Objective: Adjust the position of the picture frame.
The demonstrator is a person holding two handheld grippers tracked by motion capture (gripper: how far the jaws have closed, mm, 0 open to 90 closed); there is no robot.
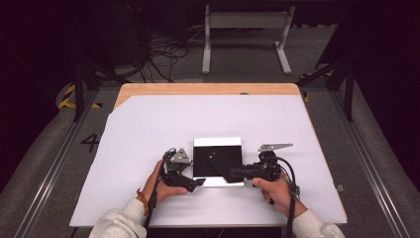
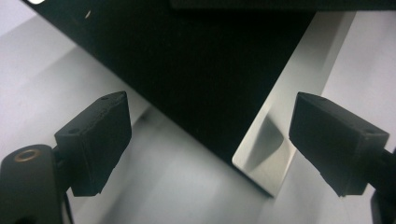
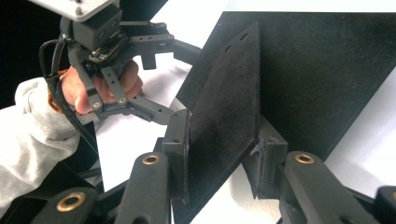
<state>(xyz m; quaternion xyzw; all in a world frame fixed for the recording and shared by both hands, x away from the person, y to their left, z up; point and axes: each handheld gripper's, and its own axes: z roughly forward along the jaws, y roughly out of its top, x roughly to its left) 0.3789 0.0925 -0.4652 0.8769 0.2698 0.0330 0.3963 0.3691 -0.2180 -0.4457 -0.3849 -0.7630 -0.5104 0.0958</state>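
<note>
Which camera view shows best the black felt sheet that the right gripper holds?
The right gripper view: the black felt sheet stands between that gripper's jaws, holes visible along its upper edge. The high view shows it small and dark on the white tray. The left gripper view shows one black corner.

We hold a claw in each hand, both forearms coming in from the near edge in grey sleeves. Our left claw (image 1: 200,182) lies low at the left, pointing right, its jaws spread wide with nothing pressed between the pads (image 2: 95,140). Our left hand (image 1: 163,187) wraps its body, a band at the wrist. Our right claw (image 1: 233,173) points left from the right side, its jaws pinched on a thin dark sheet (image 3: 229,112) that stands on edge between them. Our right hand (image 1: 275,191) grips from below, cable trailing along the sleeve.
</note>
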